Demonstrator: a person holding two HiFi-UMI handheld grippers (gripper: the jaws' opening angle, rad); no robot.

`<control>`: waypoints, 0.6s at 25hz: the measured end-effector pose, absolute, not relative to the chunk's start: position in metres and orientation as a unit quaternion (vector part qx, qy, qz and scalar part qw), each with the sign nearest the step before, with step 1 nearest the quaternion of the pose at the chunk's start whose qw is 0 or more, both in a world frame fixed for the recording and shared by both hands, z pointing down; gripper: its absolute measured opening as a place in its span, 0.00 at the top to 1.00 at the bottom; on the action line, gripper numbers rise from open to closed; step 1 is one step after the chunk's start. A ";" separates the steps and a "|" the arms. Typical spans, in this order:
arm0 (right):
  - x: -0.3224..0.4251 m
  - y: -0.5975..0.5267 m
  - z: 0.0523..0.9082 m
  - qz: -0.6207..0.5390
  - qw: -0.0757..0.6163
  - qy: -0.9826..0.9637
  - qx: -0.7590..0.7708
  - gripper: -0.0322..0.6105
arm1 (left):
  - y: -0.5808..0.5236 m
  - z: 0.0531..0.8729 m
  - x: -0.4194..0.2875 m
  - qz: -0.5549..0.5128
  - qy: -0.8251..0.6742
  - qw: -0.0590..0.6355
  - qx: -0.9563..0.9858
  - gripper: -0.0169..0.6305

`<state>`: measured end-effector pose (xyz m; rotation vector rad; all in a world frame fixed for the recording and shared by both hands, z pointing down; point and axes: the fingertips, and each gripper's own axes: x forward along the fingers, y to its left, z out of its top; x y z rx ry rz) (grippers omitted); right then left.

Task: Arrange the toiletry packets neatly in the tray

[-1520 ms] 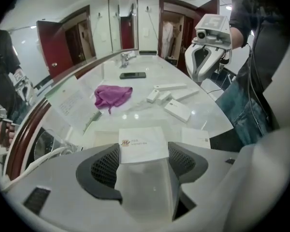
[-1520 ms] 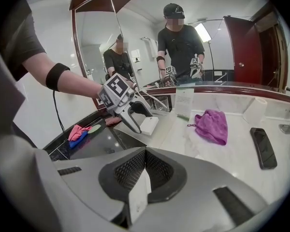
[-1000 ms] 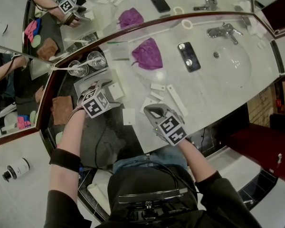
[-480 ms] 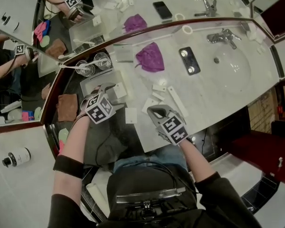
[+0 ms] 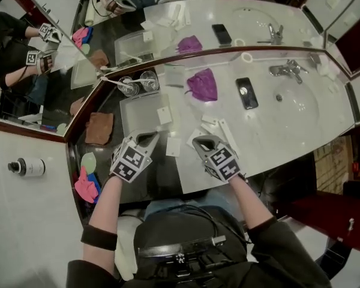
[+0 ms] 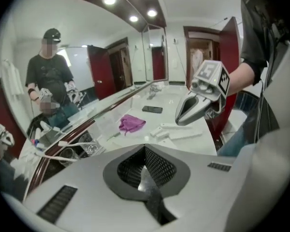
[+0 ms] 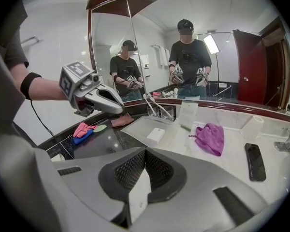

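Observation:
A clear tray (image 5: 128,116) lies on the counter in front of the mirror, with one white packet (image 5: 164,114) in it. The same tray (image 7: 135,123) and packet (image 7: 156,135) show in the right gripper view. My left gripper (image 5: 149,138) hangs just in front of the tray. Its jaws have just closed and nothing is between them (image 6: 145,167). My right gripper (image 5: 200,141) hovers to its right, shut on a thin white packet (image 7: 137,197). Several loose white packets (image 5: 209,123) lie on the marble beyond it, and another packet (image 5: 174,146) lies between the grippers.
A purple cloth (image 5: 202,84) and a black phone (image 5: 246,93) lie further back, and two glasses (image 5: 139,81) stand behind the tray. A brown cloth (image 5: 99,128) and pink items (image 5: 84,185) sit on the dark counter at left. The sink (image 5: 297,98) and tap (image 5: 286,69) are at right.
My left gripper has lifted out of the tray and drawn back toward the person, leaving the white packet there. The right gripper has risen slightly, still holding its packet.

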<state>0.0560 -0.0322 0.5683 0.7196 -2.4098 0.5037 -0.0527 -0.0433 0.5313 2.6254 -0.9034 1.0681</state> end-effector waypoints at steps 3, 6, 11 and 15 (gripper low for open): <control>0.052 -0.027 0.566 0.178 0.289 -0.904 0.260 0.93 | -0.029 0.517 -0.071 0.296 -0.376 0.132 0.868 0.97; 0.046 -0.018 0.568 0.177 0.291 -0.905 0.256 0.93 | -0.011 0.511 -0.098 0.239 -0.436 0.182 0.848 0.97; 0.045 -0.009 0.574 0.174 0.296 -0.904 0.253 0.93 | 0.018 0.507 -0.135 0.203 -0.508 0.207 0.811 0.97; 0.042 -0.002 0.577 0.176 0.300 -0.903 0.250 0.93 | 0.037 0.508 -0.159 0.179 -0.548 0.228 0.785 0.97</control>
